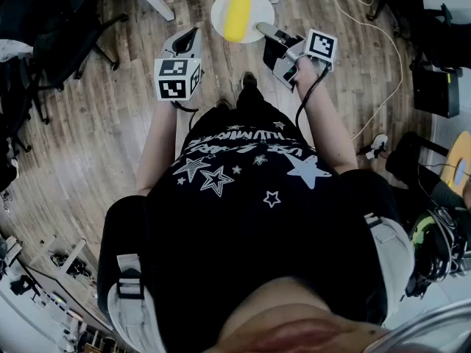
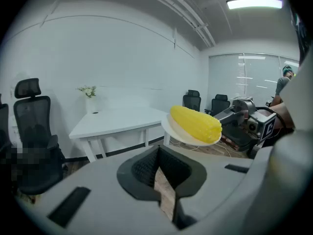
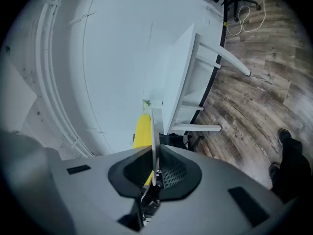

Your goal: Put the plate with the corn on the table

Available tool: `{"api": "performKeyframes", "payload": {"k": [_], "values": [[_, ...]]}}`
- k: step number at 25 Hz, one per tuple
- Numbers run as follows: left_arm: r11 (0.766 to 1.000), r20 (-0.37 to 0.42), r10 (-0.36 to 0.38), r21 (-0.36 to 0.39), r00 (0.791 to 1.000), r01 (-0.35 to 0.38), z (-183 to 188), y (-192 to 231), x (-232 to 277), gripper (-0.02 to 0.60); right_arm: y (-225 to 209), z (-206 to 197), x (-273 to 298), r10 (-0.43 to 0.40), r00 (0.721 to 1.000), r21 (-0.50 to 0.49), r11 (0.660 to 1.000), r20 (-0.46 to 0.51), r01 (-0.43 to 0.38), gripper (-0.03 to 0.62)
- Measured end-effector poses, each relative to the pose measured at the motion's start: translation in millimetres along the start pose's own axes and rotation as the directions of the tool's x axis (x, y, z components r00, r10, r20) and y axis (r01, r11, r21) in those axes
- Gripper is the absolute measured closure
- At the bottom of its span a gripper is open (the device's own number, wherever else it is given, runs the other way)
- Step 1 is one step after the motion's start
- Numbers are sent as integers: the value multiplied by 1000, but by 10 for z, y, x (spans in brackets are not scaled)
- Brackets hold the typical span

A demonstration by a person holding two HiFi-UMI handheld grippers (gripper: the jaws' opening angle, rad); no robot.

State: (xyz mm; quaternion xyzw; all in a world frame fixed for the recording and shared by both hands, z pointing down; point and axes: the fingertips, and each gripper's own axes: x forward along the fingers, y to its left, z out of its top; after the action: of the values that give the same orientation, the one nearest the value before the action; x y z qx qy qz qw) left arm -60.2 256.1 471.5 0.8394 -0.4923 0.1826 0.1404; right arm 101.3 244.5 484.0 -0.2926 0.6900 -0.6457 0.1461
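A white plate [image 1: 254, 6] with a yellow corn cob [image 1: 238, 12] on it hangs level over the wooden floor. My right gripper [image 1: 263, 29] is shut on the plate's near right rim. In the right gripper view the plate [image 3: 153, 131] runs edge-on between the jaws of the right gripper [image 3: 154, 165], with the corn [image 3: 142, 131] on its left. The left gripper view shows the plate [image 2: 182, 135], the corn [image 2: 195, 123] and the right gripper [image 2: 231, 114] ahead to the right. My left gripper [image 1: 193, 34] [image 2: 159, 155] is shut and holds nothing. The white table [image 2: 117, 121] stands beyond the plate.
Black office chairs [image 1: 62, 43] stand at the left, and more chairs [image 2: 193, 101] sit beyond the table. A vase of flowers [image 2: 89, 94] is on the table's far side. A white cable [image 1: 383, 43] loops over the floor at the right. The person's shoe [image 1: 249, 81] is below the plate.
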Motion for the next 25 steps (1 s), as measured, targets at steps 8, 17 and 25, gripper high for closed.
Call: {"api": "performKeyframes", "payload": {"k": [8,17,25], "values": [[999,9,-25,37,1000,24,21,-100,-48,575,38,-24,-14,12,1000,12,1000,-2,-12,568],[999,23,-31,25,999,31,15,-80,-96,575,96,-71,-6,5,1000,3,1000,-15,-5,566],[999,23,-30,13,999,30,-111,119,-255,575,117,-230,114,5,1000,1,1000,-13,-5,566]]}}
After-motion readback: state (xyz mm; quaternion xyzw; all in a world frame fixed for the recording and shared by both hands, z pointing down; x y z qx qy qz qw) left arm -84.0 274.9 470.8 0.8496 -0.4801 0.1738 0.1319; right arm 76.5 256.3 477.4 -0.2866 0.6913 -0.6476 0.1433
